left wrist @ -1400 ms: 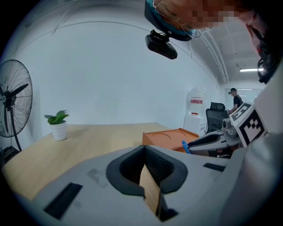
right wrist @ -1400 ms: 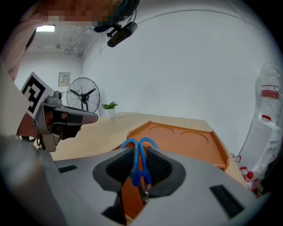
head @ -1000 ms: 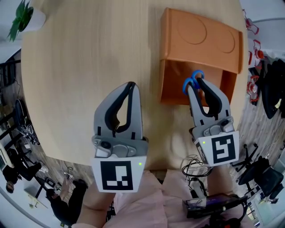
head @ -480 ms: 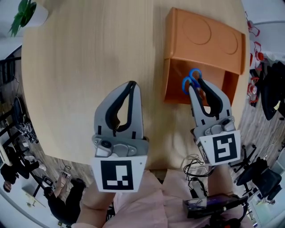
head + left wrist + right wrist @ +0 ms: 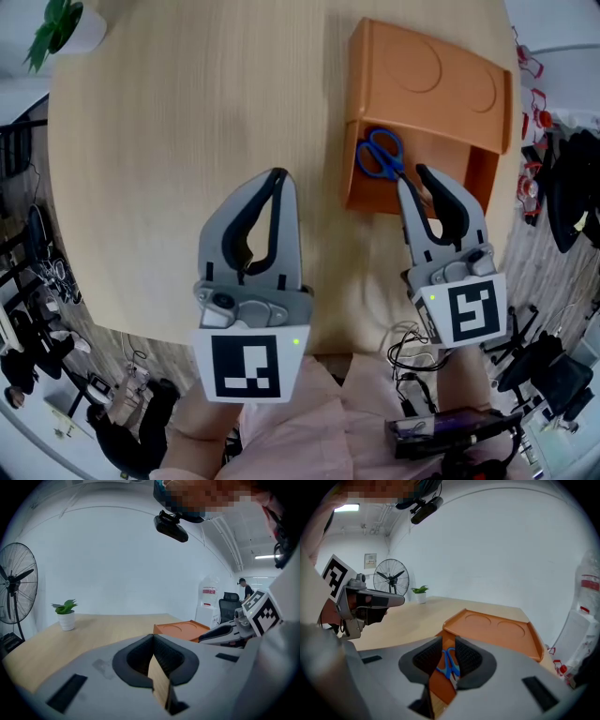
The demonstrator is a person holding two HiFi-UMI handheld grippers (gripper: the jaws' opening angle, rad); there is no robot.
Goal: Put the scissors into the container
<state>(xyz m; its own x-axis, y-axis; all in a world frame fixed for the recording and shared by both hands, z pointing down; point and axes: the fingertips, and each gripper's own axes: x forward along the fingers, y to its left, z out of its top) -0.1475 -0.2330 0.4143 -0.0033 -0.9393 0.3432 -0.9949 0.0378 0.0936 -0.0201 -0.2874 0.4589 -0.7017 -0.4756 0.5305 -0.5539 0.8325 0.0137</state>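
Right gripper [image 5: 411,178]: jaws a narrow gap apart, nothing held. In the right gripper view I see the blue scissors [image 5: 449,663] through that gap, lying past the tips. Left gripper [image 5: 277,178]: jaws closed tip to tip, empty, raised over the table [image 5: 187,112], well apart from the container [image 5: 427,70]. Scissors [image 5: 380,155] lie flat in the open compartment of the orange container, handles toward its lidded part, just ahead and left of the right tips, apart from them. Surface is a round light-wood table; a potted plant [image 5: 58,23] stands at its far left edge. Room: white wall, standing fan [image 5: 391,581], office chairs beyond. Versus 0.5 s ago: the scissors were held at the right tips with handles up; now released and lying down. Left gripper unchanged.
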